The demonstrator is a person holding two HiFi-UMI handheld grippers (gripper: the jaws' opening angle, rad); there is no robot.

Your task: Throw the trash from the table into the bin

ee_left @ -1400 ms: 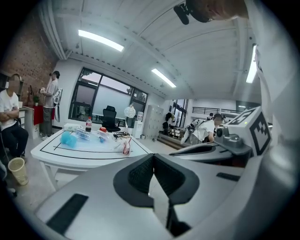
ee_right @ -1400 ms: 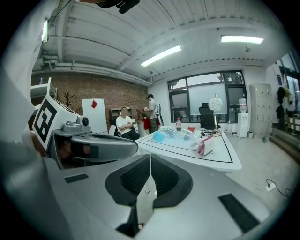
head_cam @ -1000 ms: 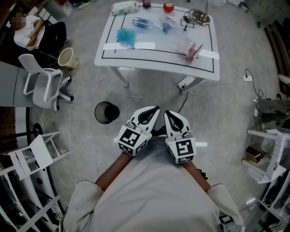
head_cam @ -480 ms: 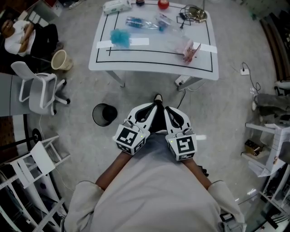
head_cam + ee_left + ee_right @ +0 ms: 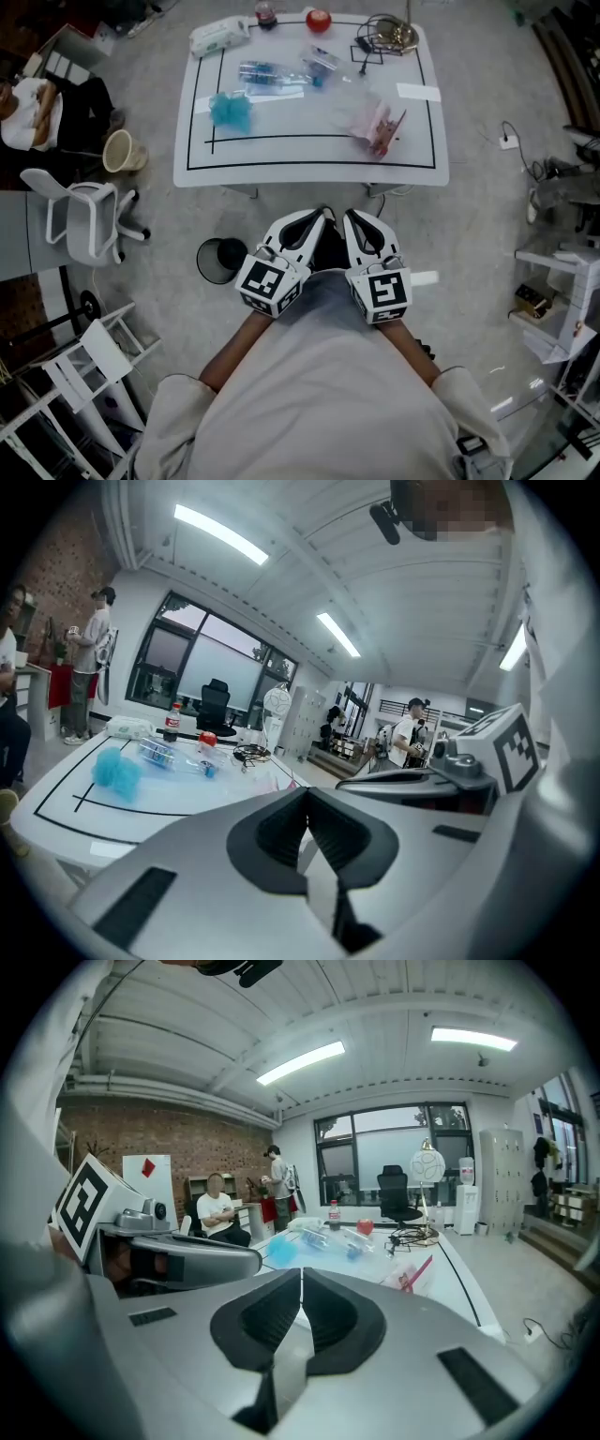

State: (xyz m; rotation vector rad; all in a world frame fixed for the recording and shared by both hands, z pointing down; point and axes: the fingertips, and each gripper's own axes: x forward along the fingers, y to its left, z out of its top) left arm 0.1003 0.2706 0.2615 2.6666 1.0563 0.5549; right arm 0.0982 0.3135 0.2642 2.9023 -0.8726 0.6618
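Observation:
The white table (image 5: 309,161) carries a blue crumpled wad (image 5: 230,110), a clear plastic bottle (image 5: 272,73) and a pink-and-clear wrapper (image 5: 375,127). The black bin (image 5: 221,259) stands on the floor under the table's near left corner. My left gripper (image 5: 317,219) and right gripper (image 5: 352,219) hang side by side just short of the table's near edge, both shut and empty. In the left gripper view the shut jaws (image 5: 307,794) point over the blue wad (image 5: 117,771). The right gripper view shows the shut jaws (image 5: 301,1274) below the wrapper (image 5: 408,1277).
A wipes pack (image 5: 219,36), a cola bottle (image 5: 266,11), a red apple (image 5: 318,19) and a wire stand (image 5: 389,36) sit at the table's far side. A white chair (image 5: 80,220) and a beige pot (image 5: 122,150) stand left. Shelving (image 5: 562,291) lines the right.
Both grippers have moved forward together towards the table, whose near edge is now just ahead of their tips. The bin now lies level with the left gripper. Both stay shut.

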